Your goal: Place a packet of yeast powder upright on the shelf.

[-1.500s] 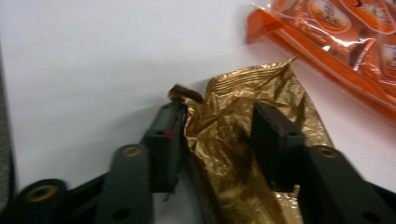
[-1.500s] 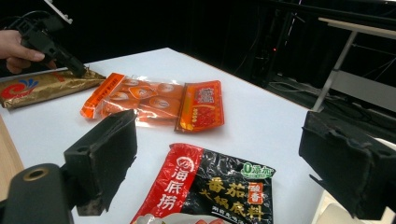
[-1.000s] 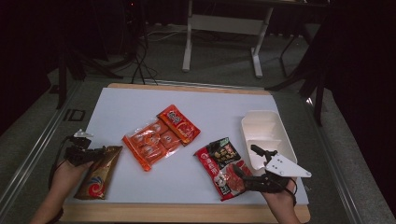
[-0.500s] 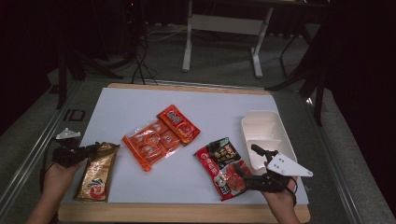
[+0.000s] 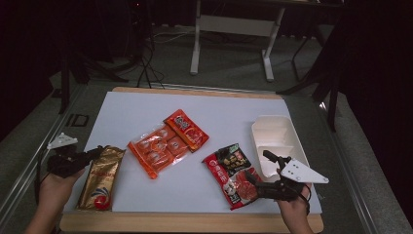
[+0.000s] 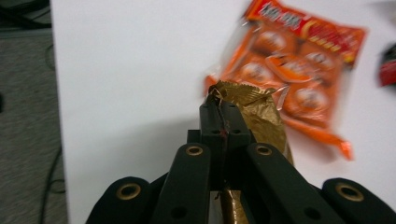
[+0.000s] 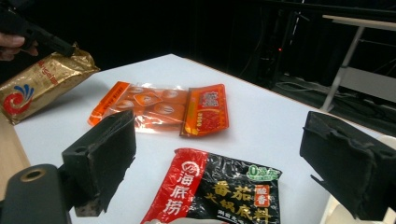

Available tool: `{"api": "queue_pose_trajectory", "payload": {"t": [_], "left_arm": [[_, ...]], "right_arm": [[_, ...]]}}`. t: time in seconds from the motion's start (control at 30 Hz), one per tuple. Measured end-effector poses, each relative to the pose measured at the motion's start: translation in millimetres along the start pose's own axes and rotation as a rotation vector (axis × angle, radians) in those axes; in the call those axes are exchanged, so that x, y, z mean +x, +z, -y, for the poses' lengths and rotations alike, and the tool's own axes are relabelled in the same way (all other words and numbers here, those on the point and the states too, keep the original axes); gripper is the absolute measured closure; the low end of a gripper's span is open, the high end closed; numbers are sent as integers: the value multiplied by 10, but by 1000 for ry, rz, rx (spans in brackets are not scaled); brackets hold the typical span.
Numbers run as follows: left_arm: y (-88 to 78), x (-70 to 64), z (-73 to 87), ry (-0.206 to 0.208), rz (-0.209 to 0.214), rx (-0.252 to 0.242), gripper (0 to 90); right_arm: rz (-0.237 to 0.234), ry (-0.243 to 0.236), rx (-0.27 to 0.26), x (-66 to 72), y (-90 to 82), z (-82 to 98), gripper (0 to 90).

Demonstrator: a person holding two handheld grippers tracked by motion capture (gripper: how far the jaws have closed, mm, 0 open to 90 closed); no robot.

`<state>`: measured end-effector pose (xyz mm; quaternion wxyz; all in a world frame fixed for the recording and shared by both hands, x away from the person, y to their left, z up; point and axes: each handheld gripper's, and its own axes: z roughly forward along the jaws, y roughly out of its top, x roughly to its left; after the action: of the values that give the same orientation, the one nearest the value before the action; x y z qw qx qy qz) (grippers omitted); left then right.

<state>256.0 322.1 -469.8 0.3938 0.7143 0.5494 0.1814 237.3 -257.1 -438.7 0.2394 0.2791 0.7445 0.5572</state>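
Observation:
A gold packet [image 5: 102, 178] lies near the table's front left corner. My left gripper [image 5: 95, 153] is shut on its crimped top edge. In the left gripper view the jaws pinch that gold packet [image 6: 261, 119], with my left gripper [image 6: 219, 105] closed tight. A red and black noodle packet [image 5: 233, 175] lies at the front right. My right gripper [image 5: 258, 166] hovers open at its right side. In the right gripper view my right gripper [image 7: 224, 161] has its jaws wide apart over the noodle packet [image 7: 224, 193], and the gold packet [image 7: 39, 84] is held up at the far left.
An orange snack packet [image 5: 155, 148] and a small red sachet [image 5: 186, 129] lie mid-table, overlapping. A white two-part tray [image 5: 277, 139] stands at the right, just beyond my right gripper. The wooden table edge [image 5: 195, 223] runs along the front.
My left gripper has shifted a little to the left, still at the gold packet's top end. The right gripper has stayed in place, open.

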Motion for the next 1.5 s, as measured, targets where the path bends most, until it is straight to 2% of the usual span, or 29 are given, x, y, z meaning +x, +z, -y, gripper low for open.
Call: {"api": "queue_pose_trajectory", "payload": {"t": [0.17, 0.43, 0.47, 0.53, 0.67, 0.73, 0.8, 0.87, 0.93, 1.0, 1.1, 1.2, 1.27, 1.33, 1.4, 1.47, 1.5], "left_arm": [[-119, -100, -50, 9, 36, -36, 900], [-277, -298, -154, 52, 69, -86, 900], [-323, -365, -195, 65, 80, -108, 900], [-354, -422, -233, 84, 89, -119, 900], [-381, -513, -308, 91, 101, -153, 900], [-376, -558, -350, 91, 114, -170, 900], [-353, -614, -396, 89, 145, -182, 900], [-318, -673, -433, 95, 162, -192, 900], [-279, -721, -465, 89, 185, -197, 900], [-228, -787, -506, 96, 210, -206, 900], [-172, -876, -558, 107, 236, -213, 900], [-102, -956, -624, 106, 271, -221, 900], [-67, -1009, -657, 110, 293, -230, 900], [-21, -1097, -702, 121, 317, -238, 900], [16, -1180, -742, 130, 345, -248, 900], [53, -1262, -774, 133, 373, -269, 900], [72, -1301, -789, 148, 385, -280, 900]], "right_arm": [[1, 5, 0, -7, -1, -4, 104], [20, 9, 0, -29, -21, 1, 105], [21, 8, -2, -32, -21, 4, 105], [24, 6, 5, -31, -23, 4, 105], [19, 7, 7, -30, -22, -1, 105], [21, 2, 4, -28, -23, -4, 106], [2, 0, -7, -26, -31, -17, 131], [6, -44, -10, -26, -40, -47, 137], [10, -64, -24, -16, -50, -64, 136], [-11, -75, -31, -11, -48, -90, 133], [-16, -56, -8, 8, -40, -138, 123], [-50, 4, 8, 9, -17, -192, 109], [-43, 10, 20, 26, 11, -231, 105], [-64, -6, 13, 45, 26, -271, 104], [-64, -11, 4, 75, 49, -312, 104], [-83, -1, 0, 90, 76, -357, 104], [-92, 1, -3, 96, 91, -381, 105]]}}
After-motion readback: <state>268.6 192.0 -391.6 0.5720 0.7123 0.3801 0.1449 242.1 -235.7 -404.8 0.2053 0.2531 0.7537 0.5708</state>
